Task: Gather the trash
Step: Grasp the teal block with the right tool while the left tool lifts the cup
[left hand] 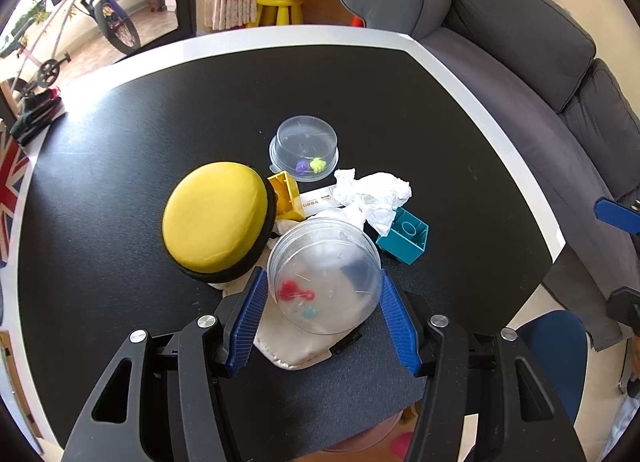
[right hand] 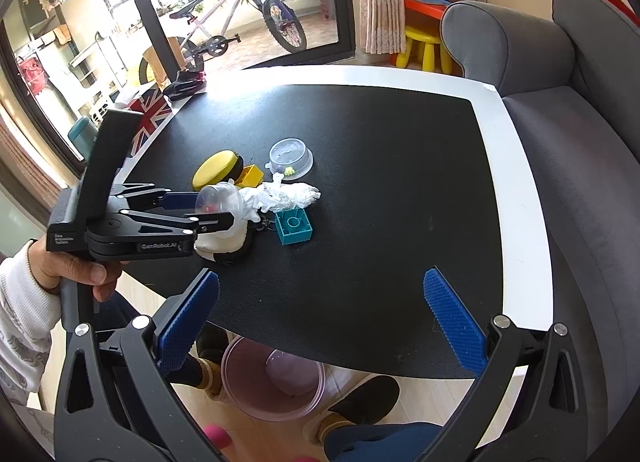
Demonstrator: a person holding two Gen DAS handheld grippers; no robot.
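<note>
My left gripper (left hand: 323, 294) is shut on a clear plastic cup (left hand: 324, 276) with small red and teal bits inside, held just above the black table (left hand: 120, 166). It also shows in the right wrist view (right hand: 218, 200). Crumpled white tissue (left hand: 372, 196) lies behind the cup, with a paper slip (left hand: 316, 198) beside it. A second clear cup (left hand: 304, 148) stands upside down further back. My right gripper (right hand: 320, 314) is open and empty over the table's near edge. A pinkish clear bin (right hand: 274, 380) stands on the floor below.
A yellow round case (left hand: 216, 216), a yellow block (left hand: 284, 192), a teal block (left hand: 404, 236) and a cream pouch (left hand: 296, 342) lie on the table. A grey sofa (left hand: 540, 74) runs along the right. Feet in slippers (right hand: 360, 402) are under the table.
</note>
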